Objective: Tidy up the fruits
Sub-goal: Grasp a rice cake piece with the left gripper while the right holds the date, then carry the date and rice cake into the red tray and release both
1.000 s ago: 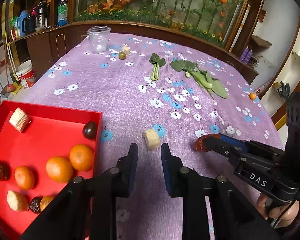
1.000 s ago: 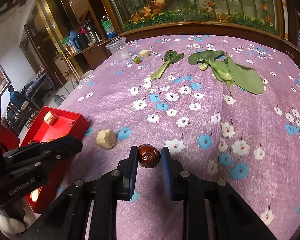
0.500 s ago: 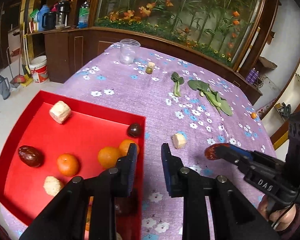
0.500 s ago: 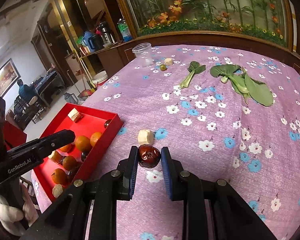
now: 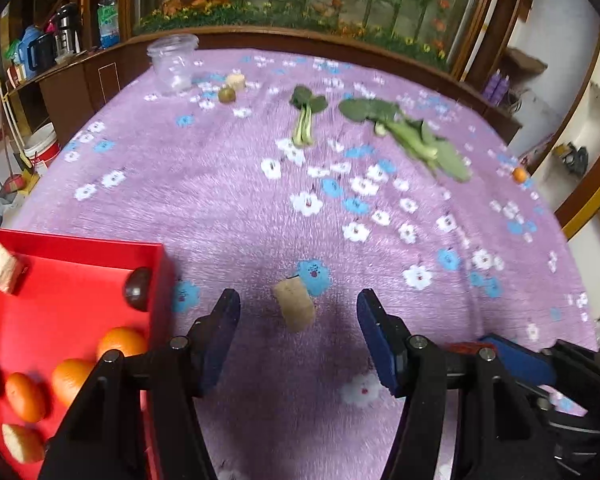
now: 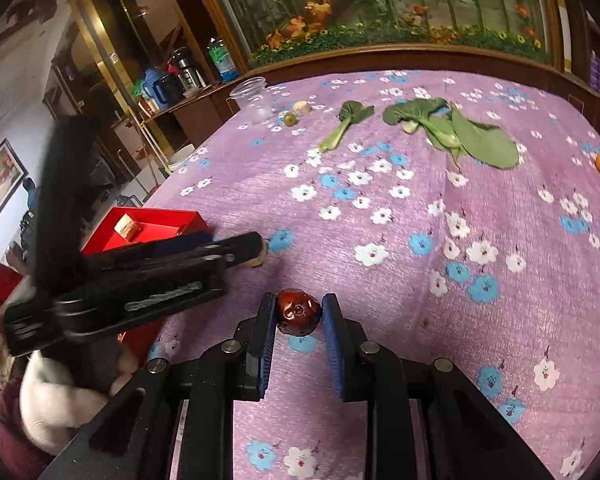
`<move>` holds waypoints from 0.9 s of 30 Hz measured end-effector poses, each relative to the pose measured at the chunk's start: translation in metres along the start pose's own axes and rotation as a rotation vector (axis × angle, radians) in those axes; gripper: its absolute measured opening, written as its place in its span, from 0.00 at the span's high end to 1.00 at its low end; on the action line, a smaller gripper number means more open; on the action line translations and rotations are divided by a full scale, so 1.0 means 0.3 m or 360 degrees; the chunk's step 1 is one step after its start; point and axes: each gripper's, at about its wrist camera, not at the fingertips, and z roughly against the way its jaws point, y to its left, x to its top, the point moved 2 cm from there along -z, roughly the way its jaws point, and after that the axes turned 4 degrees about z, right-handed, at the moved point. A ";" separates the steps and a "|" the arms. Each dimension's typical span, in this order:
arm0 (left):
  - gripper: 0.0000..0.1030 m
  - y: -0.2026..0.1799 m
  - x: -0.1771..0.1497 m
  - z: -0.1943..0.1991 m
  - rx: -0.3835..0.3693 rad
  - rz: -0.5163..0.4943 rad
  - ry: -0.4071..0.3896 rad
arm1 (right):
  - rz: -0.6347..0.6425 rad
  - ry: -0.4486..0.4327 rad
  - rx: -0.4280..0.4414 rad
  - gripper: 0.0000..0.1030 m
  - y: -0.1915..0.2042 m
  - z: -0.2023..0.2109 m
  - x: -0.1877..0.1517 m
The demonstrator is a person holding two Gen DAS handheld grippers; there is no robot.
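I'm holding the left gripper (image 5: 298,328) over the cloth (image 5: 228,208), its jaws just opening wide around the pale chunk (image 5: 295,309) without touching it. The chunk is sitting just right of the red tray (image 5: 64,249). My right gripper (image 6: 299,314) is clenching the date (image 6: 298,312) above the cloth.

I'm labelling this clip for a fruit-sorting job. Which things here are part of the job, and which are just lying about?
Part of the job:
- red tray
- oranges in the tray
- red date, clamped in the right gripper
- pale chunk, between the left gripper's just-opened jaws, untouched

Lying about:
- leafy greens
- plastic cup
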 end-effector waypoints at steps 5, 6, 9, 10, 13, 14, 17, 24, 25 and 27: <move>0.83 -0.014 -0.023 -0.032 0.0023 -0.0052 0.0009 | -0.0019 0.0008 0.0025 0.75 -0.010 -0.010 -0.003; 0.84 -0.009 -0.026 -0.027 0.0004 -0.0036 0.0001 | -0.0019 0.0013 0.0031 0.75 -0.008 -0.013 -0.005; 0.85 0.001 -0.031 0.017 -0.0036 -0.0004 -0.0047 | -0.0010 0.0018 0.0031 0.75 -0.001 -0.017 -0.007; 0.85 0.005 -0.031 0.033 -0.0047 0.0004 -0.0066 | -0.0008 0.0018 0.0032 0.75 0.004 -0.014 -0.008; 0.85 0.021 -0.035 0.094 -0.0090 0.0032 -0.0114 | -0.0003 0.0011 0.0030 0.75 0.015 -0.007 -0.008; 0.85 0.028 -0.037 0.116 -0.0105 0.0049 -0.0129 | -0.0003 0.0010 0.0030 0.75 0.019 -0.005 -0.008; 0.85 0.067 -0.055 0.196 -0.0114 0.0103 -0.0184 | -0.0005 0.0010 0.0057 0.75 0.047 0.001 -0.007; 0.84 0.234 -0.111 0.352 -0.0003 0.0238 -0.0305 | 0.0029 0.0045 0.0170 0.75 0.160 -0.016 -0.009; 0.84 0.262 -0.117 0.364 0.0017 0.0261 -0.0315 | 0.0038 0.0055 0.0193 0.75 0.185 -0.022 -0.008; 0.84 0.314 -0.133 0.387 0.0068 0.0293 -0.0334 | 0.0058 0.0071 0.0231 0.75 0.234 -0.037 -0.003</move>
